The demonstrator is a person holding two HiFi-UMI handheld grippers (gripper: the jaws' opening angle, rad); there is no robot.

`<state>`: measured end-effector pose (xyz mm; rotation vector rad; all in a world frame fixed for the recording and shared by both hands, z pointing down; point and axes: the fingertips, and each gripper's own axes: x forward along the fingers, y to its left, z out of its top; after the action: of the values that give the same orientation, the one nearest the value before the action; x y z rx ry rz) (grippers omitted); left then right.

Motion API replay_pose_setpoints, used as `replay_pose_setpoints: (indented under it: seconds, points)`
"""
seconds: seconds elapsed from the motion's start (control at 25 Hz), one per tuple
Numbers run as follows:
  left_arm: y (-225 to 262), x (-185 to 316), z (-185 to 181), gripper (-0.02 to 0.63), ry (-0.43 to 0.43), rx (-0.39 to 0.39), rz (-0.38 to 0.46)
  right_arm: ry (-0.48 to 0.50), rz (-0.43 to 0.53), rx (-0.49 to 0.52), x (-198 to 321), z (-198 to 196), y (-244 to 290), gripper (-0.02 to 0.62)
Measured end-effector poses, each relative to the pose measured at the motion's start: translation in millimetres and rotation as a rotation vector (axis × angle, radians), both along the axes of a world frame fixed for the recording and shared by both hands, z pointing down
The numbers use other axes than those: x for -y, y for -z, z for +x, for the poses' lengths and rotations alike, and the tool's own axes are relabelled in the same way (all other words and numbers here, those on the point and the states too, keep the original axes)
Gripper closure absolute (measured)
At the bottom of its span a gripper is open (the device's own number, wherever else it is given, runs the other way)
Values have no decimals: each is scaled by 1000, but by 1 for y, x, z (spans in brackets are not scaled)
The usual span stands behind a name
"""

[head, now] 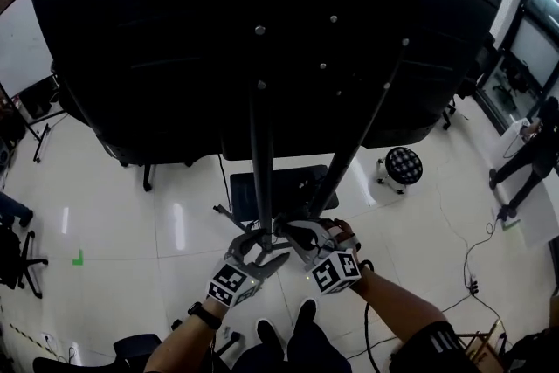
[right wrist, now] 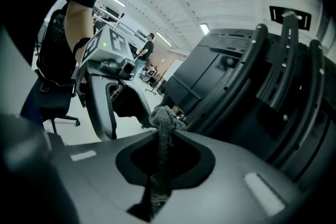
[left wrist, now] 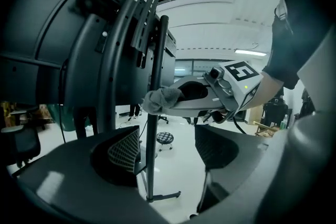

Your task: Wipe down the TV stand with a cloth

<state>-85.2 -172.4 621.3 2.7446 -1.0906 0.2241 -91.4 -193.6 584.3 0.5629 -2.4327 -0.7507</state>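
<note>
Step in hand looks like wiping the stand (head: 342, 160) uprights behind the TV (head: 262, 13), low down near the base (head: 284, 190). The right gripper (right wrist: 161, 134) is clamped on the cloth (right wrist: 164, 122): jaws closed, the cloth runs up between them and bunches out past the tips. In the left gripper view that wad sits against the pole (left wrist: 153, 155), so the cloth is in contact with the stand. The left gripper (left wrist: 168, 144) has its jaws well apart and grips nothing. The pole stands between them, close to one jaw; whether it touches can't be told, and it may just be steadying. In the head view both grippers meet at the foot of the two uprights, just above the base, over the white floor (head: 113, 214). My read: the task is midway, with most of the pole length above likely still to do. The next move calls for sliding the cloth along the pole with the pressure kept on and the right jaws kept tight. The left gripper should stay clear of the cloth's path.
</note>
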Motion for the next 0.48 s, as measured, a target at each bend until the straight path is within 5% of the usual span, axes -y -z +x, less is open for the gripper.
replay_pose_setpoints:
  seconds: [0.48]
  points:
    - [147,1,26,253,-62,-13,159,-47,166,118,12,39,188,571]
